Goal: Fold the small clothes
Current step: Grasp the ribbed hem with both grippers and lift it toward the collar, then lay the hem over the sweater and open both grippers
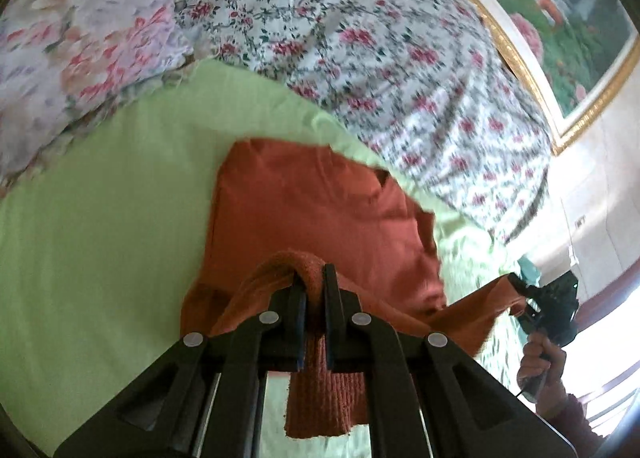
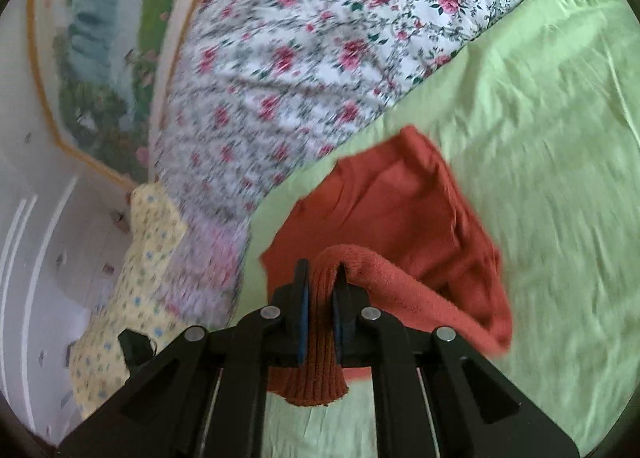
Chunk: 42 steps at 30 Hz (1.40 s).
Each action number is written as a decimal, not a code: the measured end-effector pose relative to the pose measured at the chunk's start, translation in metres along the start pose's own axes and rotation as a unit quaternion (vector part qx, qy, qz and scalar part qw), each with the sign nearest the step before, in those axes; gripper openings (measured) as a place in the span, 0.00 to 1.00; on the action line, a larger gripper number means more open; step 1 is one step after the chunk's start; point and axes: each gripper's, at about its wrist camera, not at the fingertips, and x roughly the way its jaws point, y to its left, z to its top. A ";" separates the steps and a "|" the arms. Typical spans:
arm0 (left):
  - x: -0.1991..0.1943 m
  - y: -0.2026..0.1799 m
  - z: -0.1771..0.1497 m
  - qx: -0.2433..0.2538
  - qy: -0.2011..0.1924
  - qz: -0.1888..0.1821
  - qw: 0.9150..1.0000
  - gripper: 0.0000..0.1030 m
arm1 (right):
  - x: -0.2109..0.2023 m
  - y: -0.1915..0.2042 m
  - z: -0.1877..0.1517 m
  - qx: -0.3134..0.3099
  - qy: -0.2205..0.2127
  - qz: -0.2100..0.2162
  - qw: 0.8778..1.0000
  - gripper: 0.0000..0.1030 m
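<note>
The left gripper is clamped on the ribbed hem of a rust-orange knitted garment. The right gripper pinches the same hem at its other end. The hem spans between them; the garment's body trails forward onto the light-green sheet, so I judge a forward fold.
</note>
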 end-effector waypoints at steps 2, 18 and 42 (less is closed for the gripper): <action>0.021 0.004 0.024 0.004 -0.003 0.003 1.000 0.04 | 0.024 -0.004 0.021 0.006 -0.005 -0.022 1.000 0.10; 0.182 0.085 0.101 -0.055 0.062 0.047 0.995 0.06 | 0.158 -0.084 0.093 0.093 0.018 -0.143 0.985 0.16; 0.234 -0.013 0.057 0.125 0.153 0.035 0.980 0.21 | 0.179 -0.025 0.049 -0.112 0.112 -0.136 0.978 0.62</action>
